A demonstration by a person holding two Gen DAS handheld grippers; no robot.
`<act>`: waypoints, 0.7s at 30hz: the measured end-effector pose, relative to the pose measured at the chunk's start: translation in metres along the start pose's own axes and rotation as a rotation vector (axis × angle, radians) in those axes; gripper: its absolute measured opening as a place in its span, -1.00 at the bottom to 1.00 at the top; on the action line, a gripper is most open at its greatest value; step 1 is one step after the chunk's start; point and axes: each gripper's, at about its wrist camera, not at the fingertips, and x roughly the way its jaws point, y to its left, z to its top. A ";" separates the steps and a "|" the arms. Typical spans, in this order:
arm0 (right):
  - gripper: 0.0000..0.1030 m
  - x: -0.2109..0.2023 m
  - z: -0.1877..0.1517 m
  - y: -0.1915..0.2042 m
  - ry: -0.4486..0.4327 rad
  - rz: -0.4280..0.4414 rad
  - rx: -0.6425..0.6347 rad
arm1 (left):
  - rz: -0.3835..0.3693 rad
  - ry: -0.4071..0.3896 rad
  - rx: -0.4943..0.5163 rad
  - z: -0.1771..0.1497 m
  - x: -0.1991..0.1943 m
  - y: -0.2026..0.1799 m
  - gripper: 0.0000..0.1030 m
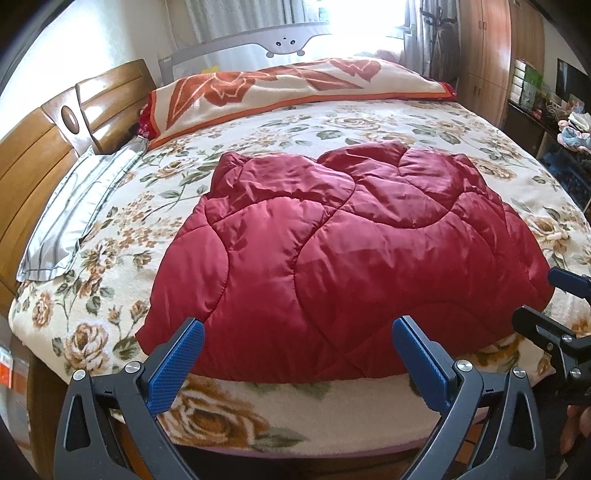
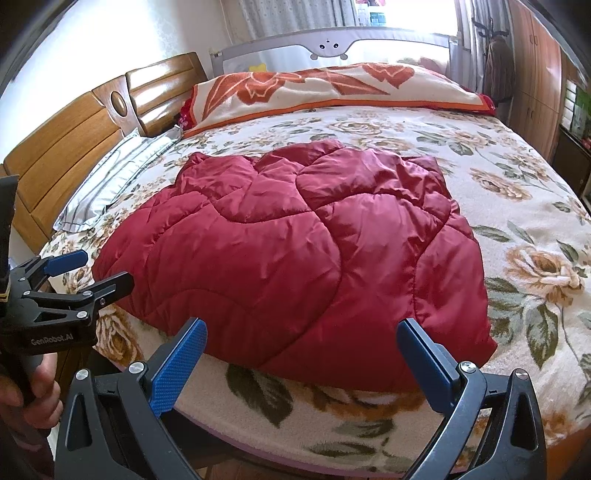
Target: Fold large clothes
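Red quilted garment (image 2: 291, 251) on bed (image 2: 517, 206), right claw (image 2: 301, 354) spread wide

bright window (image 1: 365, 22) behind bed, wood wardrobe (image 1: 484, 55) rt.

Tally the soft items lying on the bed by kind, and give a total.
Red quilted jacket: 1
Grey striped pillow: 1
Folded orange-flowered blanket: 1
Floral bed cover: 1
Total: 4
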 end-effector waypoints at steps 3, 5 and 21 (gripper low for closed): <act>1.00 -0.001 0.003 0.000 -0.003 -0.003 -0.006 | 0.000 -0.004 0.001 0.000 0.000 0.001 0.99; 1.00 -0.001 0.004 0.000 -0.002 -0.001 -0.005 | -0.002 -0.002 0.001 0.000 0.000 0.001 0.99; 1.00 0.003 0.004 0.000 0.010 0.003 -0.011 | -0.013 0.006 0.010 0.001 0.001 0.000 0.99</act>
